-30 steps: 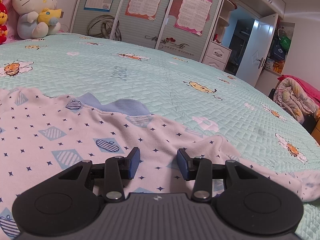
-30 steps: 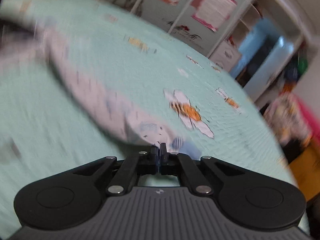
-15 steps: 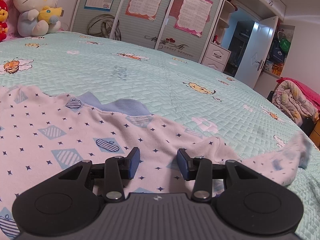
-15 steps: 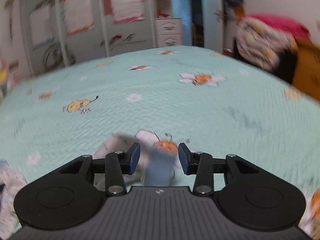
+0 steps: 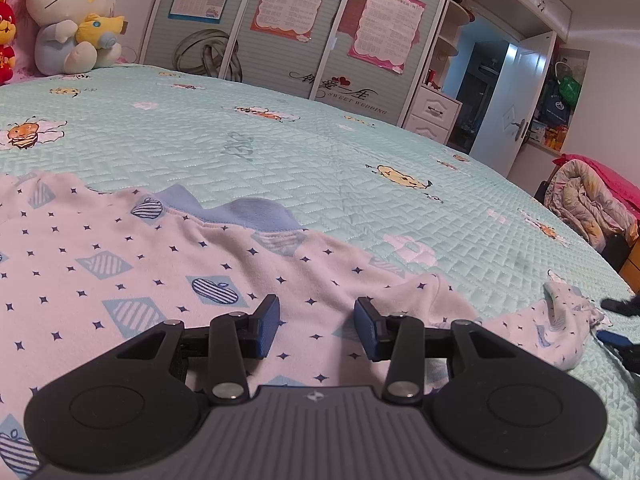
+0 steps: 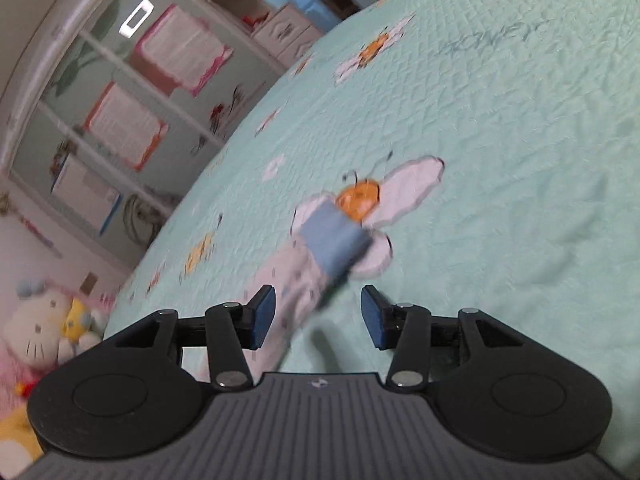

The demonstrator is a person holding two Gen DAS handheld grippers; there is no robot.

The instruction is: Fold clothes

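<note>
Soft star-print top (image 5: 160,272) flat on quilted bedspread (image 5: 320,168); left gripper (image 5: 316,326) spread over it; right gripper (image 6: 318,316) opening, ribbed blue cuff (image 6: 334,240) loose between jaws

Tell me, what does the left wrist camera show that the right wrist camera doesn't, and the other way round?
Only the left view shows the shirt's body spread flat with its blue collar, plus the open door. Only the right view shows the blue sleeve cuff lying over a bee print, with the right gripper opening around the sleeve. Both show the green bedspread, the cat plush, wardrobe posters, and open jaws; the left gripper hovers over fabric.
</note>
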